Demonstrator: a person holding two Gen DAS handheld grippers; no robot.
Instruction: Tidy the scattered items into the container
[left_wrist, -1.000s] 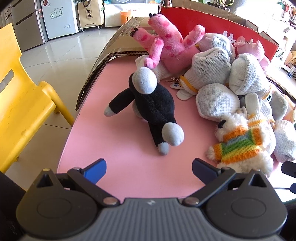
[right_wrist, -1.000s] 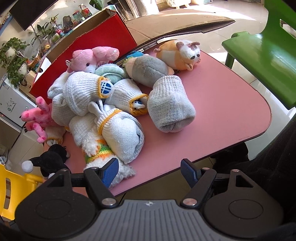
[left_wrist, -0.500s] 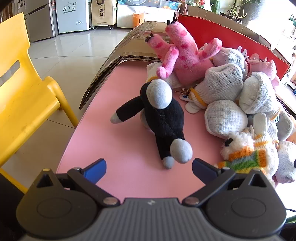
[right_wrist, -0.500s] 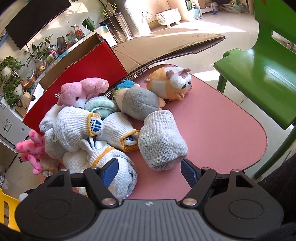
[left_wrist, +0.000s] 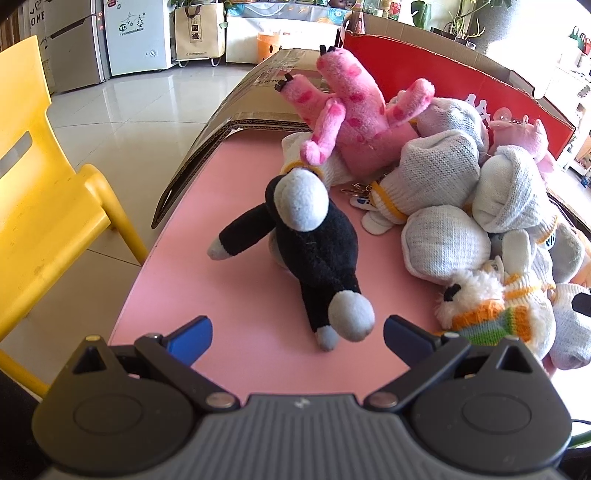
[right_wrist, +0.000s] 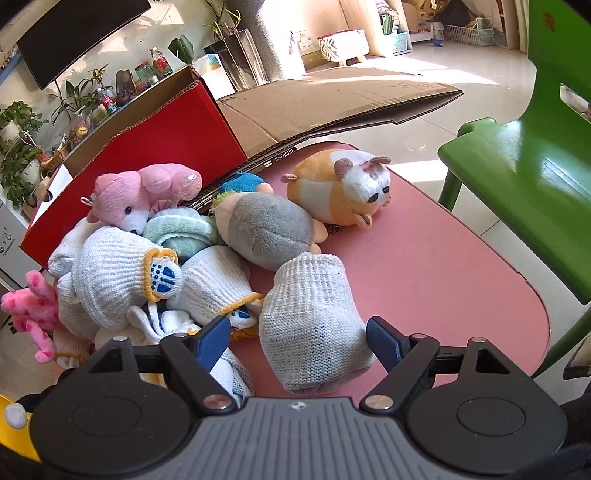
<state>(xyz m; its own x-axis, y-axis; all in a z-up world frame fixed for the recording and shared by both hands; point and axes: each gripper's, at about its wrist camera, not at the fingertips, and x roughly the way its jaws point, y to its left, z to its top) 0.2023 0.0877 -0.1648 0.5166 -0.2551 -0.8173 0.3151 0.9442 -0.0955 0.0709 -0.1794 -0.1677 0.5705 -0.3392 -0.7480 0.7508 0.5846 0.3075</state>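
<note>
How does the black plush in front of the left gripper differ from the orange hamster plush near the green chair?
The black plush is long-limbed with grey ends, sprawled across the pink table; the orange hamster plush is round and compact, orange and white. The black plush lies just ahead of the open left gripper; the hamster sits far beyond the right gripper. Both lie outside the red box.

Soft toys and rolled gloves heaped before the box

Black plush (left_wrist: 314, 240) lies mid-frame; pink plush (left_wrist: 354, 114) above; knit bundle (right_wrist: 310, 325) lower centre; red cardboard box (right_wrist: 173, 136) upper left, open.
</note>
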